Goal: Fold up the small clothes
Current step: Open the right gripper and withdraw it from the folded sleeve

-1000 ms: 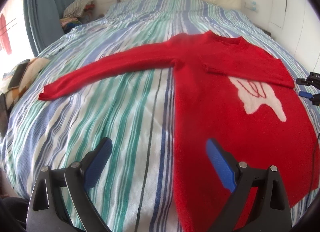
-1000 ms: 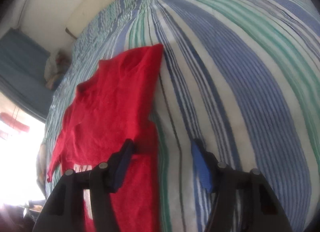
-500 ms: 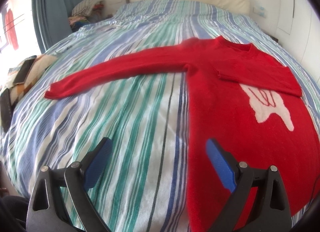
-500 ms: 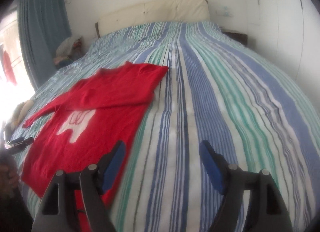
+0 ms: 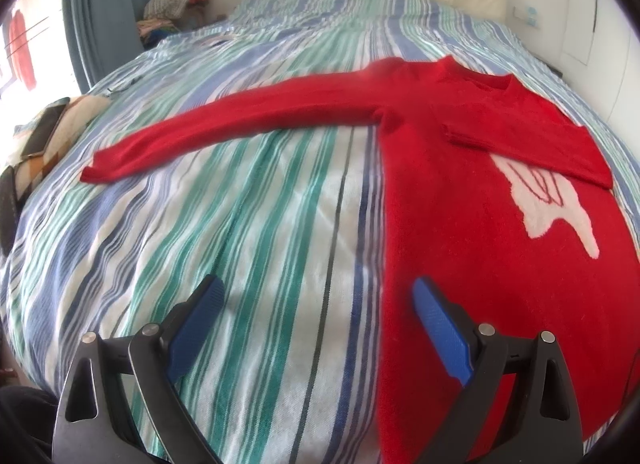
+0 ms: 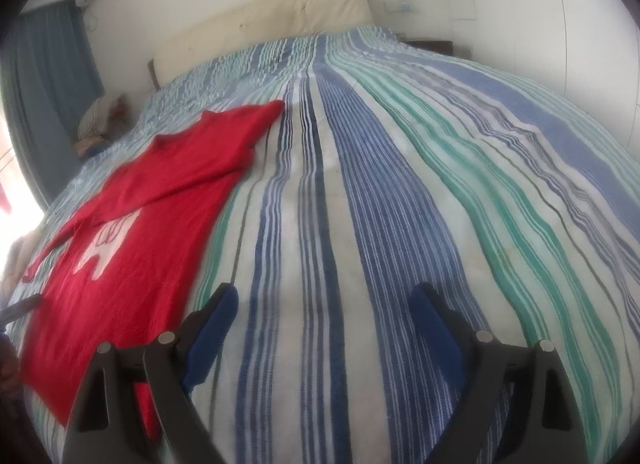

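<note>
We are holding both grippers, left (image 5: 314, 304) and right (image 6: 324, 314), with fingers apart and empty, the right ones opening, over the red sweater (image 5: 480, 192) lying flat on the striped bed (image 6: 400, 184), 1 sleeve (image 5: 528, 144) already folded across. Next we should be pinching the outstretched sleeve (image 5: 224, 128) near its cuff and carrying it flat across the chest. The cover is looking soft and slightly rippled, with a headboard (image 6: 260, 20) and curtain (image 5: 104, 4) behind.

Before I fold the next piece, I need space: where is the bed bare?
Bare: the striped cover right of the red sweater, up to the headboard; also the patch below its outstretched sleeve. Crowded: the left edge, by the phone and the clothes pile.
</note>
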The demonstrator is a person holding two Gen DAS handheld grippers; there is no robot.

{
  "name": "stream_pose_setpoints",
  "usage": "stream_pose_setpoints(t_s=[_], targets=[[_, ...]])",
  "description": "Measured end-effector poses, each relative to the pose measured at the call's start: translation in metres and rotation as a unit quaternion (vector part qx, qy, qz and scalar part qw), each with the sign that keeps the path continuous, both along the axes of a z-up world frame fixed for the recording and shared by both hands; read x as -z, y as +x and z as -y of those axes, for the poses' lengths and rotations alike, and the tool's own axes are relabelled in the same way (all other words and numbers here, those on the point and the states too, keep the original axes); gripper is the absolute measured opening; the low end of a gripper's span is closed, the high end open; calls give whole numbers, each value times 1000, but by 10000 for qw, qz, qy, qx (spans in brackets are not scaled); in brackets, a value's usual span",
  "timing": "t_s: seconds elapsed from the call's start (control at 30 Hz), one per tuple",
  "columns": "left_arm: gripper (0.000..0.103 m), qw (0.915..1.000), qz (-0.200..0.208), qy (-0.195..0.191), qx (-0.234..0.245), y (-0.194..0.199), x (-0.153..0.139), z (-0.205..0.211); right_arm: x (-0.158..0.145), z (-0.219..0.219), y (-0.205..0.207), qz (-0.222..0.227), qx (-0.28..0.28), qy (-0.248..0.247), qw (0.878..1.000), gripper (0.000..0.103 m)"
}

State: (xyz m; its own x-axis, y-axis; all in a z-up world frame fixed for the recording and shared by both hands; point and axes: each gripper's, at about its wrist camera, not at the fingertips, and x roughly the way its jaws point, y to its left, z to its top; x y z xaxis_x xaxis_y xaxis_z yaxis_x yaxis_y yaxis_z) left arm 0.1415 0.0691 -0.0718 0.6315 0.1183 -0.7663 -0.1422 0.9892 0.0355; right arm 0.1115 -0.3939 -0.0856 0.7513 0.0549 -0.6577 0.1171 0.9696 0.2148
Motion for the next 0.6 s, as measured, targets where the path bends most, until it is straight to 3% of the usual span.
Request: stream_pose_setpoints(t_s=[0.6], targets=[[96,10000,58,-43,-28,-3,-5,-3,3,-6,3,-91,-45,-138,9999,92]])
